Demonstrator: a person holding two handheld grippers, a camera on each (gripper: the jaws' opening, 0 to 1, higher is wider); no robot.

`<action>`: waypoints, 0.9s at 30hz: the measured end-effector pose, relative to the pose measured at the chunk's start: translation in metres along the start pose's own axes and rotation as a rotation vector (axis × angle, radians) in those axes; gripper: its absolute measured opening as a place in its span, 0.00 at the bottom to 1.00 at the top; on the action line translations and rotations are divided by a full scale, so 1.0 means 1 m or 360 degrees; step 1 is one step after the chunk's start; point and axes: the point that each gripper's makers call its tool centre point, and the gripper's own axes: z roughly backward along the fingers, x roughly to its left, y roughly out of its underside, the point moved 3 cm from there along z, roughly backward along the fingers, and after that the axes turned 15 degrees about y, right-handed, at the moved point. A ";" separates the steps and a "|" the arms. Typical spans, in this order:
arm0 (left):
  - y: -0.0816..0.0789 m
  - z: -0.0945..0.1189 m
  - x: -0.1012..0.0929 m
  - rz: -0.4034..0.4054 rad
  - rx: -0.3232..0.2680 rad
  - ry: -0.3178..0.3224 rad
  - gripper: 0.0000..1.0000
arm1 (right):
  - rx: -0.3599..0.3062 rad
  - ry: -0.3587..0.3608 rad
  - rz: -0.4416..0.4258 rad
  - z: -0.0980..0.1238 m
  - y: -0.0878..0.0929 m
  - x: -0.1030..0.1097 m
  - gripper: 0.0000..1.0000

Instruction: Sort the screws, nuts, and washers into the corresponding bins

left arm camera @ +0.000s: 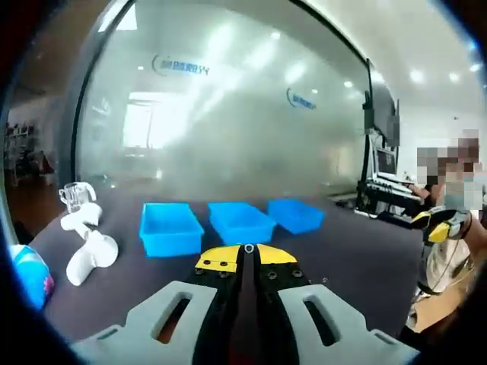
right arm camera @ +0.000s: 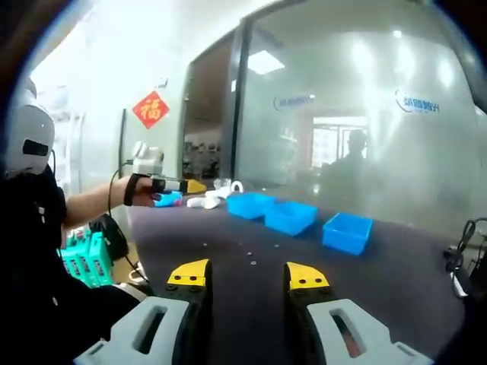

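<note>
Left tongs (left arm camera: 249, 255) pinch together; right tongs (right arm camera: 248, 275) gape above specks (right arm camera: 251, 263).

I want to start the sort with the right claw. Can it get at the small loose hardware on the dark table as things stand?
Probably yes. The right claw is open, and the small hardware pieces lie on bare dark tabletop just ahead of it, nothing between. The three blue plastic bins sit farther back.
</note>
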 end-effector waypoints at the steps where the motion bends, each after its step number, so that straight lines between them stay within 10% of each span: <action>1: -0.001 -0.002 0.003 0.0003 0.0000 -0.0006 0.03 | -0.0005 0.0002 -0.0007 0.001 0.000 0.001 0.33; 16: -0.034 -0.068 0.097 -0.0044 -0.0053 -0.0186 0.02 | 0.0013 0.0007 -0.0009 0.005 0.006 0.008 0.33; 27: -0.026 -0.108 0.161 -0.0020 0.0024 -0.0347 0.02 | 0.0029 0.0015 -0.0003 0.010 0.009 0.005 0.33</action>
